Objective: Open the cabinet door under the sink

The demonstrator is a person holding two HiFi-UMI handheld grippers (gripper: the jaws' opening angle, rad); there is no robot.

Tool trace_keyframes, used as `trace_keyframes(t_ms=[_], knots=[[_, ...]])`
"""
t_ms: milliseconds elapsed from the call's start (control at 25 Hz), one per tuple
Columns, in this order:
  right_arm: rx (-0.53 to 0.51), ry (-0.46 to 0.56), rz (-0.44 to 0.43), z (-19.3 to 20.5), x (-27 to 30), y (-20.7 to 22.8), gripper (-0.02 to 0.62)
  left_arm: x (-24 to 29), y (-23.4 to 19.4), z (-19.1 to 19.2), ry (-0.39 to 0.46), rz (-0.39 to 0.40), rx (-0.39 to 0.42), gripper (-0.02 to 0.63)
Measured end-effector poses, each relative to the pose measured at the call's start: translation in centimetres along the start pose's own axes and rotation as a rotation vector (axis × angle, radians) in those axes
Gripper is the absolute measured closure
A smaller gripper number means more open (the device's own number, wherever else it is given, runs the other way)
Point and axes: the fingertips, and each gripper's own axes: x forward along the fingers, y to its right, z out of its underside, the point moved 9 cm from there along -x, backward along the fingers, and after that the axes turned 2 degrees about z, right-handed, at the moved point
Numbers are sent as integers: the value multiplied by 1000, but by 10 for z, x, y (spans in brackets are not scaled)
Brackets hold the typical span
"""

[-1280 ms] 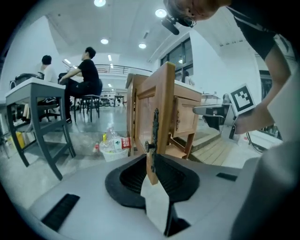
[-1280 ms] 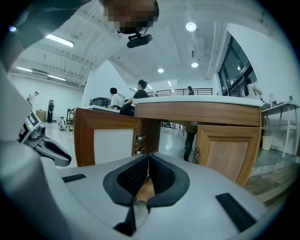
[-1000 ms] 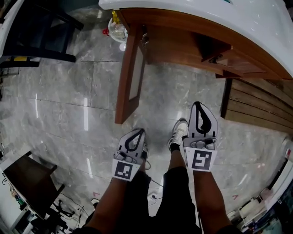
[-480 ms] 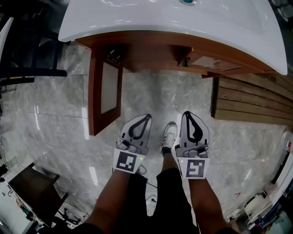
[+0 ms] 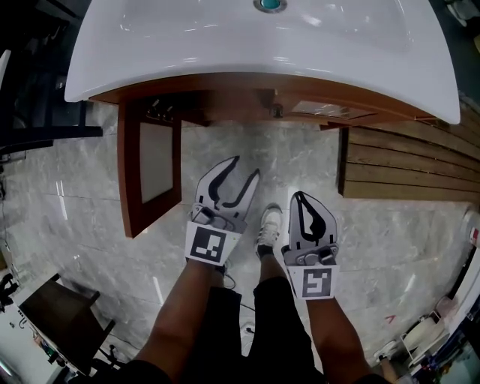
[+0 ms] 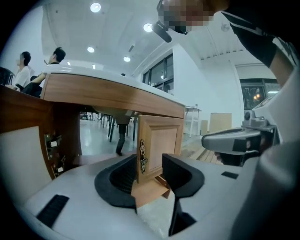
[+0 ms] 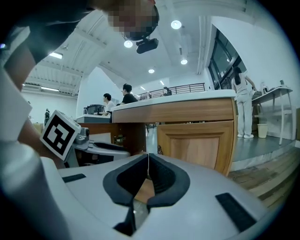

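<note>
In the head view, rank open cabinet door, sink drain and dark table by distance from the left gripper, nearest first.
1. Open cabinet door, left of the left gripper.
2. Sink drain, top centre.
3. Dark table, bottom-left corner.

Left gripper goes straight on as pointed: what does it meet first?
Likely the cabinet door, by its ornate handle; depth unclear. The left gripper jaws have just been opening, nothing between them.

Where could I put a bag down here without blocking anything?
Bare marble floor lies between the open cabinet door and the wooden decking, and also left of that door. It gets crowded around the dark table at lower left.
</note>
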Motion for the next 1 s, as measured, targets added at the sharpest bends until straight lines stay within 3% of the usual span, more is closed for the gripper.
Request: trace_keyframes(t_ms=[120, 240, 400, 560, 1000], knots=[[13, -5, -4, 5, 5, 8, 571, 19, -3, -2, 7, 11, -14, 409], [20, -10, -20, 10, 9, 11, 571, 37, -5, -1, 7, 82, -47, 346], [22, -20, -43, 15, 16, 13, 571, 63, -13, -5, -2, 155, -20, 291], [29, -16, -39, 16, 20, 15, 571, 88, -21, -11, -17, 215, 17, 273], [19, -25, -36, 21, 25, 30, 571, 138, -35, -18, -7, 285, 74, 253]])
